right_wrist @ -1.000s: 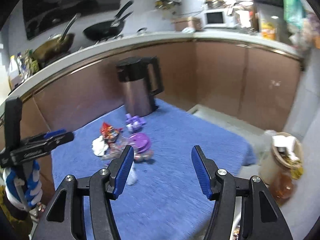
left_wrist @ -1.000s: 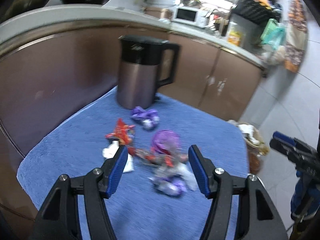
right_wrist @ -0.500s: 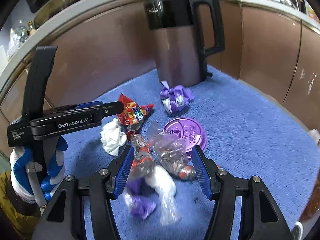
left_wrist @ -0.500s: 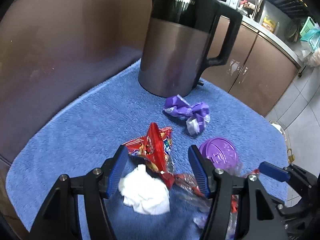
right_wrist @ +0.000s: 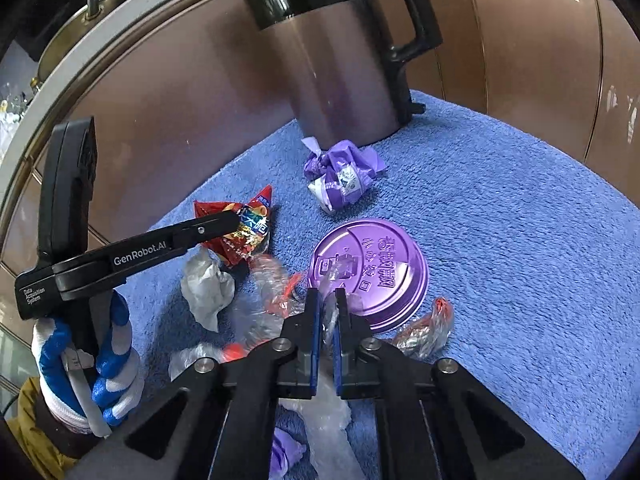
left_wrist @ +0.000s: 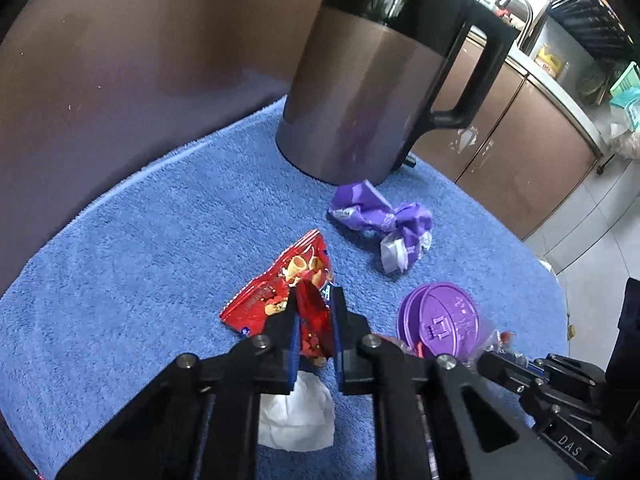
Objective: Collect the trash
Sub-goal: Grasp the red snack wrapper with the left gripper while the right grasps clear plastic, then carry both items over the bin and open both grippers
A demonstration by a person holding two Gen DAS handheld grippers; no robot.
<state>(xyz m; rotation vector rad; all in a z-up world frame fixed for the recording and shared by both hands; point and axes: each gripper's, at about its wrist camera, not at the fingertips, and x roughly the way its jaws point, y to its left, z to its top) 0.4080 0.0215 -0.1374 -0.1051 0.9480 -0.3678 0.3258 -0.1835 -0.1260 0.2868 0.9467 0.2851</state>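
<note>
Trash lies on a blue towel [left_wrist: 140,260] [right_wrist: 520,240]. My left gripper [left_wrist: 315,300] is shut on a red snack wrapper [left_wrist: 280,280], pinching a raised fold of it; the right wrist view shows its fingers [right_wrist: 224,224] over the same wrapper [right_wrist: 240,240]. My right gripper [right_wrist: 327,300] is shut on a crinkled clear plastic wrapper [right_wrist: 260,312] beside a purple cup lid [right_wrist: 368,268] [left_wrist: 440,316]. A crumpled purple wrapper [left_wrist: 384,220] [right_wrist: 344,172] and a white tissue [left_wrist: 296,412] [right_wrist: 206,288] lie loose.
A tall brown and black kettle [left_wrist: 368,80] [right_wrist: 332,60] stands at the towel's far edge, against brown cabinet fronts. A second small clear and red wrapper [right_wrist: 424,332] lies right of my right gripper. A gloved hand [right_wrist: 100,360] holds the left gripper.
Both grippers came down and forward onto the trash pile and went from open to shut, the left on the red snack wrapper, the right on the clear plastic wrapper.
</note>
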